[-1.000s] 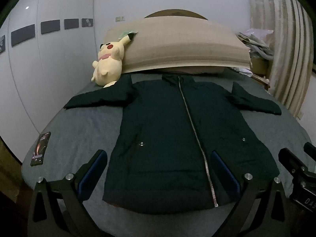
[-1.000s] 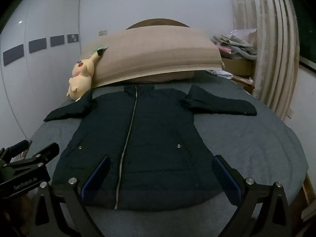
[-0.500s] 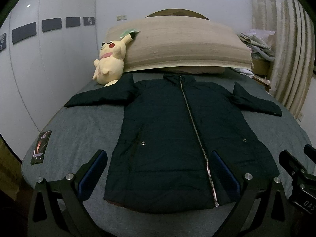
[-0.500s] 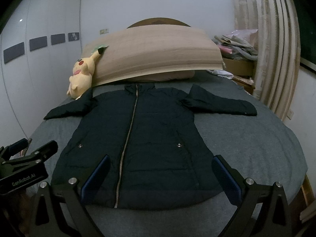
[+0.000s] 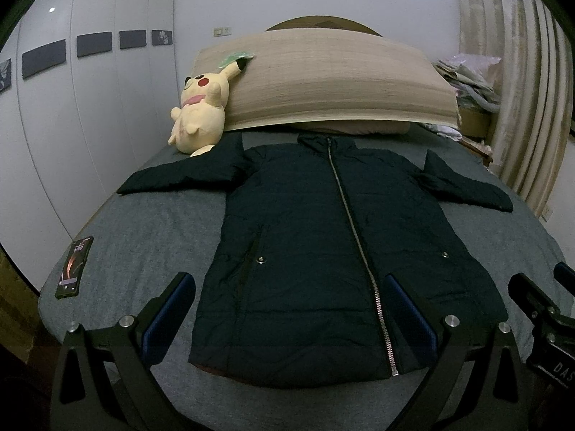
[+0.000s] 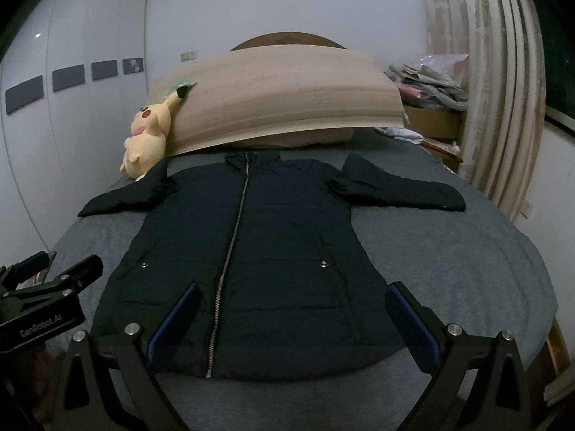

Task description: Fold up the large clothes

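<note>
jacket (image 5: 323, 251) flat on bed (image 5: 151, 237) | plush (image 5: 199, 115), phone (image 5: 73, 267) beside | both grippers released

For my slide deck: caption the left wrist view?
Open left gripper above a zipped dark jacket spread flat on the bed.

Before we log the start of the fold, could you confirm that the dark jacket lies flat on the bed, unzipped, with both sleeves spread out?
One detail is off: the jacket is zipped shut, not unzipped. The left wrist view shows the zipper closed from collar to hem. It does lie flat on the bed, both sleeves spread out.
</note>
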The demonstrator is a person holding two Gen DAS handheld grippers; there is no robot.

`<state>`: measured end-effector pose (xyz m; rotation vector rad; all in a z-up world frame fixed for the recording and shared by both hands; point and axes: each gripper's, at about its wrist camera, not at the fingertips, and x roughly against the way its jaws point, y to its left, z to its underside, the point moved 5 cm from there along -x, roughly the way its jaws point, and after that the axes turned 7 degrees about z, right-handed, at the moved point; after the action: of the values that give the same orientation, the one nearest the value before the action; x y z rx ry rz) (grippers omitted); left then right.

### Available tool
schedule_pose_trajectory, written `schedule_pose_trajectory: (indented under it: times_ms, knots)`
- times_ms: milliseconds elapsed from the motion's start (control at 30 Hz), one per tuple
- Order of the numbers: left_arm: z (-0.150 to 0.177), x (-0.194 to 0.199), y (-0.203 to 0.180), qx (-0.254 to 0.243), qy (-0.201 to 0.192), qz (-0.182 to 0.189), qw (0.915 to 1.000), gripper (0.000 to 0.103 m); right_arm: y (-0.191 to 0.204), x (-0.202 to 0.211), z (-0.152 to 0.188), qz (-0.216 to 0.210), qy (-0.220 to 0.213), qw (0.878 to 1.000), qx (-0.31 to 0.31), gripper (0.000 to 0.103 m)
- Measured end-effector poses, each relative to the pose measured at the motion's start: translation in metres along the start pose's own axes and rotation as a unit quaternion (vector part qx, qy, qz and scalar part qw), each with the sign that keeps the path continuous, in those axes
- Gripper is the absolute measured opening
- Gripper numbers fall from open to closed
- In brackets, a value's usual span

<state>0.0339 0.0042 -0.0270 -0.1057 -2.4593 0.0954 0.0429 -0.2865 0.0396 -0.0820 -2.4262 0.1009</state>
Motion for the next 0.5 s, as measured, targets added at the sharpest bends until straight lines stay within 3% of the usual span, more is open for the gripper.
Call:
schedule_pose_trajectory:
  times_ms: [500]
  knots:
    - [0.0015,-0.0056,0.0012,0.0,0.006,0.001,1.0,0.103,-0.0007,-0.0029,0.0021,0.005,0.005,1.0,0.001,0.103]
